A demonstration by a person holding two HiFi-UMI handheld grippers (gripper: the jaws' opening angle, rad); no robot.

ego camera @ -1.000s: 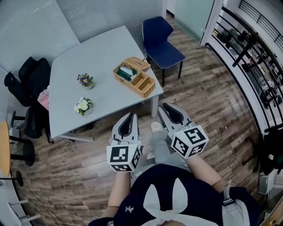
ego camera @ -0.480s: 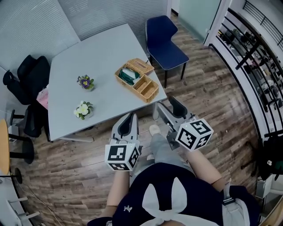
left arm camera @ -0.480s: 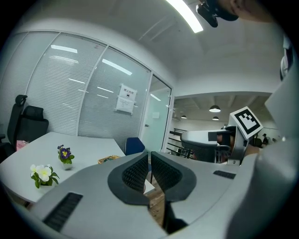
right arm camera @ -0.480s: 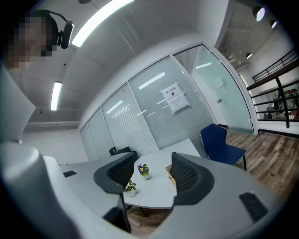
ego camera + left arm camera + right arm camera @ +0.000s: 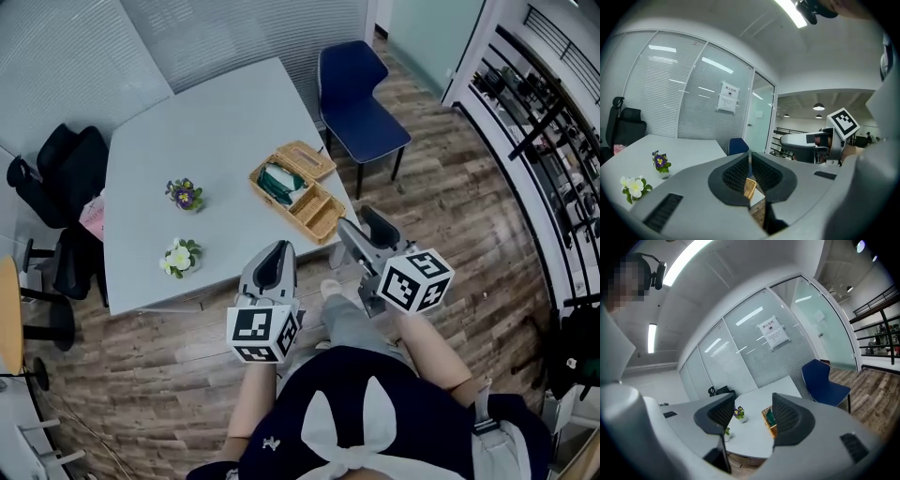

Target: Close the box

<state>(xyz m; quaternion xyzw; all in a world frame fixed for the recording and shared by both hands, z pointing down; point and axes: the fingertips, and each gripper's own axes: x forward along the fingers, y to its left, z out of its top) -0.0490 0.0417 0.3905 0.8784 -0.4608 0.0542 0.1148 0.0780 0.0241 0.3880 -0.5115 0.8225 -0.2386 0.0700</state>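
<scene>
A wicker box stands on the grey table near its right corner. Its lid is folded back and a green thing lies in one compartment. Both grippers hover over the floor short of the table's near edge, apart from the box. My left gripper is shut with nothing in it, and a strip of the box shows through its slit. My right gripper is open and empty, just below the box. Between its jaws I see the box farther off.
A purple flower pot and a white one sit on the table's left half. A blue chair stands beyond the box's corner and a black office chair at the left. A black railing runs along the right.
The right gripper's jaws have spread apart and it has moved forward towards the table corner. The table and box have come nearer in the head view. The left gripper has barely moved.
</scene>
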